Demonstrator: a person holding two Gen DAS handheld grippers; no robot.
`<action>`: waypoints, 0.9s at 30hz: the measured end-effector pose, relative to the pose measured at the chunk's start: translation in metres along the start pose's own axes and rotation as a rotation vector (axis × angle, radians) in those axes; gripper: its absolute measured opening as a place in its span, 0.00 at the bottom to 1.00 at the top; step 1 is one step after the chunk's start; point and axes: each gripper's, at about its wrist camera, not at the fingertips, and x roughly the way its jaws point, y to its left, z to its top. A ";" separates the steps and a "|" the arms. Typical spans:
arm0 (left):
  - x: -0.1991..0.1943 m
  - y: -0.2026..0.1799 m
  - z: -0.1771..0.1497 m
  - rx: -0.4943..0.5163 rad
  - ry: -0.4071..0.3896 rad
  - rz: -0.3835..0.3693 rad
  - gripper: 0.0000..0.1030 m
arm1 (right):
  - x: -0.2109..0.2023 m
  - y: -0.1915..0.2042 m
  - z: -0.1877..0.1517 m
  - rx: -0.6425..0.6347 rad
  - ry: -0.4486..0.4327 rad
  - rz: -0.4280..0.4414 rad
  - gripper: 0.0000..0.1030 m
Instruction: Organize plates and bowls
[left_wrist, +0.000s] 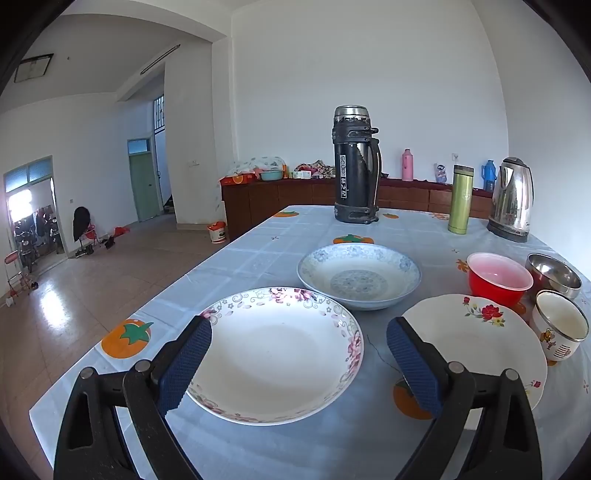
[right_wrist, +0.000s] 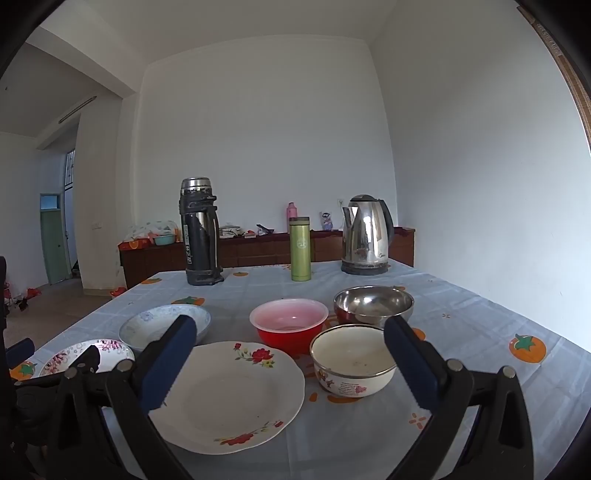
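Showing steel bowl (right_wrist: 373, 304) whole in right view, clipped in left

Right tool (right_wrist: 288, 363) hangs wide open over the blue-checked worktop (right_wrist: 480, 332), holding nothing. Between its blue pads: a white scalloped plate with red flowers (right_wrist: 229, 398) and, just to its right, a white enamel bowl with a metal rim (right_wrist: 352, 360). Behind them sit a red plastic bowl (right_wrist: 289, 325) and a shiny steel bowl (right_wrist: 373, 304). Off left, a blue-patterned porcelain dish (right_wrist: 155, 326).
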 end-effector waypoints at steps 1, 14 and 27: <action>0.000 0.000 0.000 0.000 0.000 0.000 0.95 | 0.000 0.000 0.000 0.000 0.000 0.000 1.00; 0.000 0.000 0.000 0.000 0.000 0.000 0.95 | -0.002 0.000 0.001 -0.001 0.000 0.001 1.00; 0.000 0.000 0.000 0.001 -0.001 0.000 0.95 | -0.002 -0.001 0.002 0.000 -0.001 0.001 1.00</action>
